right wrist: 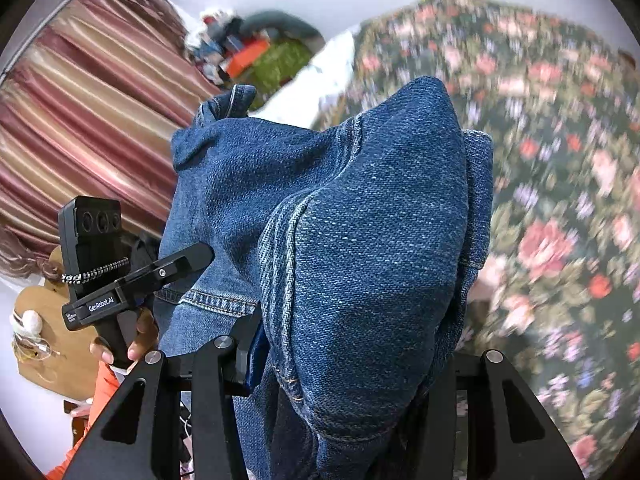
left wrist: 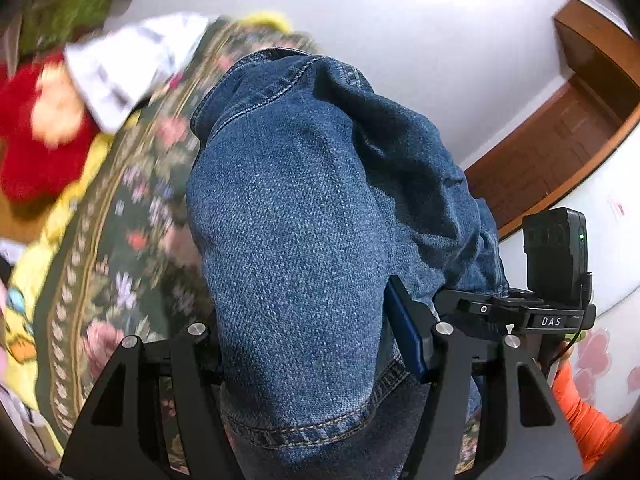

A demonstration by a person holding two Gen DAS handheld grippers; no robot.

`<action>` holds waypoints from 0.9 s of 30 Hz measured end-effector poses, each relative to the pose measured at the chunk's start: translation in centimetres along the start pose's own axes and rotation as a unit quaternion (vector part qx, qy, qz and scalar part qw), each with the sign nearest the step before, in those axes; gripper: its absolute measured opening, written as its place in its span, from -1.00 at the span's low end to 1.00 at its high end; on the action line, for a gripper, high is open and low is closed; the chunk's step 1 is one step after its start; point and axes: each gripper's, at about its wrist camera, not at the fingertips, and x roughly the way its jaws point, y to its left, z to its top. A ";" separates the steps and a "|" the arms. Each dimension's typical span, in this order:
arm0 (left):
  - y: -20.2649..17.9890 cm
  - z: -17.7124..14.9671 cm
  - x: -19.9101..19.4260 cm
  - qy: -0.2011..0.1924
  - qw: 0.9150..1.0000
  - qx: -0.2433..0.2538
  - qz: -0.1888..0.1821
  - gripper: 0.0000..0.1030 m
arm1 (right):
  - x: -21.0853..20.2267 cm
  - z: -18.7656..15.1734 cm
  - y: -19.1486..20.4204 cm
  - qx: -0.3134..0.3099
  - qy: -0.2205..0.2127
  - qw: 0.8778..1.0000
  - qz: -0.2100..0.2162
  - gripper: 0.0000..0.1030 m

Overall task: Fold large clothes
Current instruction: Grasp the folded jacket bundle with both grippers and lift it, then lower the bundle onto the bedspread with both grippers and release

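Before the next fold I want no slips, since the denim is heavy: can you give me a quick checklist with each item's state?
1. Left claw shut on the jeans: ok.
2. Right claw shut on the jeans: ok.
3. Jeans lifted off the floral bedspread: ok.
4. Fabric hanging flat: not ok, bunched over both claws.
5. Landing spot on the bedspread free: cannot tell, jeans block the view.
6. Red garment and white cloth apart from the jeans: ok.
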 end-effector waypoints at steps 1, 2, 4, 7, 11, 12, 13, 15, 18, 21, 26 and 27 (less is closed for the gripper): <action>0.9 -0.3 0.6 0.008 1.000 -0.006 0.001 0.23 | 1.3 -0.2 -0.4 0.004 0.011 1.000 -0.005 -0.14; 2.0 -0.6 1.5 0.019 1.000 -0.013 0.003 0.23 | 2.3 -0.3 -0.8 0.009 0.018 1.000 -0.008 -0.14; 3.7 -1.1 3.1 0.035 0.999 -0.021 0.008 0.23 | 4.6 -0.8 -1.6 0.015 0.035 0.999 -0.020 -0.14; 5.8 -2.1 5.2 0.054 0.998 -0.030 0.012 0.23 | 7.4 -1.4 -3.0 0.023 0.058 0.997 -0.036 -0.14; 7.5 -3.2 6.3 0.049 0.998 -0.028 0.009 0.25 | 8.7 -1.6 -3.6 0.008 0.057 0.997 -0.046 -0.11; 7.5 -3.3 6.2 0.046 0.999 -0.026 0.008 0.25 | 8.7 -1.6 -3.4 0.002 0.055 0.997 -0.053 -0.10; 7.5 -3.4 6.0 0.047 0.999 -0.024 0.009 0.25 | 8.8 -1.7 -3.1 -0.004 0.056 0.997 -0.059 -0.08; 7.2 -3.6 5.7 0.047 0.998 -0.020 0.018 0.26 | 8.6 -1.8 -2.5 -0.018 0.061 0.995 -0.073 0.00; 6.0 -4.0 4.9 0.047 0.998 -0.008 0.052 0.28 | 8.2 -2.1 -1.3 -0.058 0.081 0.988 -0.117 0.16; 5.1 -4.5 4.0 0.050 0.996 -0.001 0.079 0.29 | 6.6 -2.7 0.0 -0.112 0.076 0.977 -0.162 0.25; 5.2 -4.8 1.7 0.036 0.994 -0.016 0.106 0.28 | 3.8 -4.6 1.8 -0.187 0.045 0.959 -0.210 0.45; 4.9 -4.8 0.7 0.020 0.992 -0.009 0.124 0.28 | 3.3 -4.9 2.0 -0.193 0.035 0.957 -0.215 0.53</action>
